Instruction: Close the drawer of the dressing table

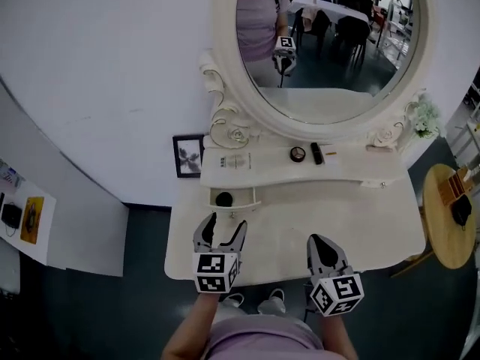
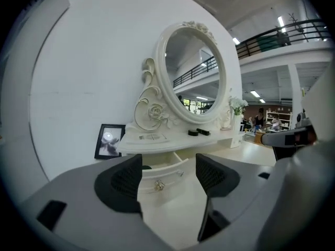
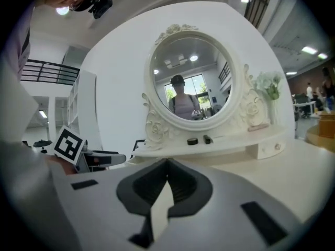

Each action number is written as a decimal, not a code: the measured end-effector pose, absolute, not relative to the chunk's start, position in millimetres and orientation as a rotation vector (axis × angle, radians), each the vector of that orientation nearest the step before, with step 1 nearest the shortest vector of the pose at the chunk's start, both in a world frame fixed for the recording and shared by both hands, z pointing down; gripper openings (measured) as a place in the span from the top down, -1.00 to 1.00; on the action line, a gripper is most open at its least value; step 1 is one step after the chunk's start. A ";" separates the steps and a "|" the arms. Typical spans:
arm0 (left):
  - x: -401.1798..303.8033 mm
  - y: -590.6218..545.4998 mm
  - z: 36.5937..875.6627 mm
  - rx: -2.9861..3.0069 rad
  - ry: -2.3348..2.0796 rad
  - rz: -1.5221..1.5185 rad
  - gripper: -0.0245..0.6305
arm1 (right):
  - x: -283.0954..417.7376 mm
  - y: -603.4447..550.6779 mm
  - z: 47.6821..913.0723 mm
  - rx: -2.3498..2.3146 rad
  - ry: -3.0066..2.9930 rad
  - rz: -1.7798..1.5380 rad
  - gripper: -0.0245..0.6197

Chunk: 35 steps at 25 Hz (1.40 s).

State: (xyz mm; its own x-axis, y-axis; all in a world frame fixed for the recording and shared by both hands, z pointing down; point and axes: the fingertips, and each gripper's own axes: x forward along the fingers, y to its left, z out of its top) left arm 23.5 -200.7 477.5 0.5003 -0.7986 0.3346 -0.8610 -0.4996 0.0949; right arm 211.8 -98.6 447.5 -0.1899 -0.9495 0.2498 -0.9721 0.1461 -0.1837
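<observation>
Drawer [image 1: 238, 205] stands open, closing not begun; left gripper [image 1: 225, 223] spread, empty, aimed at it; right gripper [image 1: 321, 240] clenched on nothing.

Your head view is softly and evenly lit: the white dressing table [image 1: 300, 220] reads bright against the dark floor [image 1: 97, 313], and shadows are faint. Your two gripper views bulge strongly and fade to black at the corners. Ceiling lights [image 2: 255, 93] show as small bright strips, and distant detail is sharp.
</observation>
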 end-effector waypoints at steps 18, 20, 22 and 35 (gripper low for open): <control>10.1 -158.8 501.9 2.239 -1.708 0.391 0.08 | 214.4 -103.3 450.6 1.605 -2.563 0.453 0.91; 10.5 -159.5 504.6 2.233 -1.713 0.401 0.14 | 212.0 -103.1 450.8 1.593 -2.568 0.457 0.91; 10.3 -161.5 508.1 2.228 -1.715 0.415 0.21 | 208.6 -101.6 452.3 1.583 -2.569 0.468 0.91; 21.1 -195.3 541.0 2.196 -1.682 0.456 0.36 | 212.9 -103.4 466.1 1.620 -2.488 0.513 0.91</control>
State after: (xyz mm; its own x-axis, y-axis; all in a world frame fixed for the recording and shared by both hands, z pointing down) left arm 21.1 -195.3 541.0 0.2490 -0.8593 0.4468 -0.9673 -0.2439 0.0701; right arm 212.9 -103.4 466.1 -0.4157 -0.8624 0.2887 -0.9063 0.3662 -0.2111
